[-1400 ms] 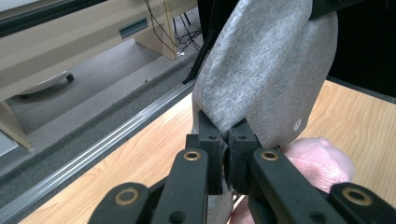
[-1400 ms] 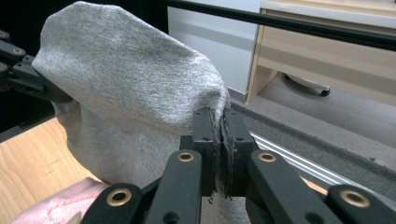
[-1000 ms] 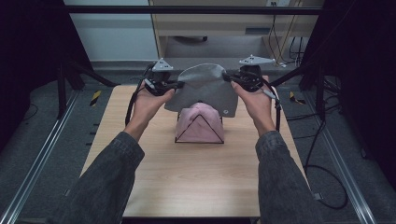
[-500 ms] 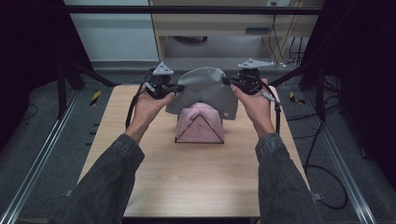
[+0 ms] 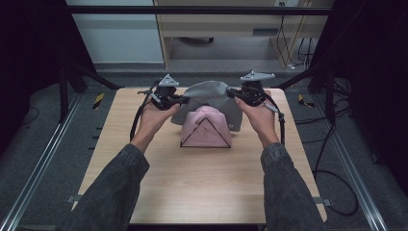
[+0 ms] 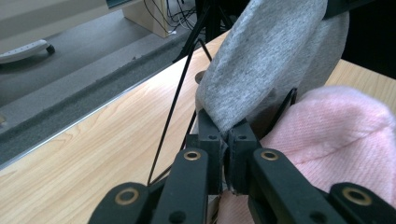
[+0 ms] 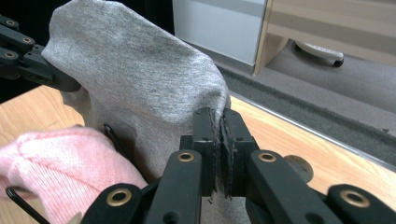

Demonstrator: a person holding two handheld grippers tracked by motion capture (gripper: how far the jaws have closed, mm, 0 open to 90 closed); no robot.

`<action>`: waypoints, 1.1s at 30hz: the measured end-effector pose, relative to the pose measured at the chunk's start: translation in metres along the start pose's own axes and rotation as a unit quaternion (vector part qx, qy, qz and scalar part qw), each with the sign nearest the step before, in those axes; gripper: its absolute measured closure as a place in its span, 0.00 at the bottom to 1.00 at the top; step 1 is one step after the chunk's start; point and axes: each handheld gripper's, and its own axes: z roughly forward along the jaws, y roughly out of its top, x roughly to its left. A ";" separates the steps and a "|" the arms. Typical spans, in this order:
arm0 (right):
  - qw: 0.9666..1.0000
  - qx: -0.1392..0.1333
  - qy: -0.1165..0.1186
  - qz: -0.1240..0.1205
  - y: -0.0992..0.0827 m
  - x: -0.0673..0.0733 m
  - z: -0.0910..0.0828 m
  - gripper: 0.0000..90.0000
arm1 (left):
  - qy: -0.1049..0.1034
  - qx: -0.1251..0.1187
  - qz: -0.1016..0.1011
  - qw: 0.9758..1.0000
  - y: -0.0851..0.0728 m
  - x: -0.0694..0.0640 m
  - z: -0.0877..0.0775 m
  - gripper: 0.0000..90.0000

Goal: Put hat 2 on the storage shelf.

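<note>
Grey cap (image 5: 208, 94), pinched at each edge by the left gripper (image 5: 184, 100) and right gripper (image 5: 232, 93), hangs above the pink cap (image 5: 206, 126); next, seating it evenly.

Two sleeved forearms reach forward side by side, each hand gripping a gripper: left gripper (image 5: 180, 100) and right gripper (image 5: 235, 93), both jaws clamped shut.

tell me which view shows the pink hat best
The high view: the whole pink hat on its wire stand, under the grey hat. Each claw view shows just one edge of it.
</note>
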 end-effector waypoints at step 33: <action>0.999 0.042 0.016 -0.016 -0.019 0.010 0.014 0.95 | 0.002 0.038 -0.014 0.999 -0.032 0.005 0.009 0.96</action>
